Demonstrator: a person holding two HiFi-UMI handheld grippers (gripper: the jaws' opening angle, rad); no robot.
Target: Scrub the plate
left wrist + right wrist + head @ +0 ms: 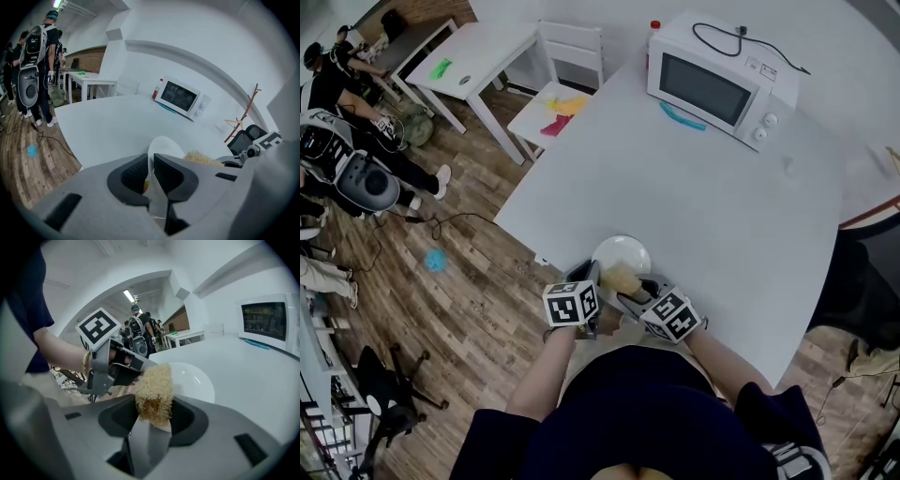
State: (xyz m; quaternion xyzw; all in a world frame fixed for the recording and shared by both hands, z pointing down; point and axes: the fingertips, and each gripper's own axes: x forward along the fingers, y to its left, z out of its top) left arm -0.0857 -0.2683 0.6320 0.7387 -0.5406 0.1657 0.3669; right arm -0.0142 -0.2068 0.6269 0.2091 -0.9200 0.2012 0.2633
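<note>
A white plate (623, 253) lies at the near edge of the white table (694, 187). My left gripper (592, 283) is shut on the plate's near rim; in the left gripper view the rim (164, 145) stands thin between the two dark pads of the left gripper (151, 163). My right gripper (634, 294) is shut on a tan fibrous scrubber (621, 277). In the right gripper view the scrubber (153, 392) sticks up out of the right gripper (153, 414) and rests against the near part of the plate (194, 380), with the left gripper (123, 371) just left of it.
A white microwave (719, 80) stands at the table's far side with a teal strip (682, 116) in front and a red-capped bottle (653, 33) beside it. A white chair (555, 98) and a small table (478, 58) stand left. People (342, 122) stand on the wooden floor.
</note>
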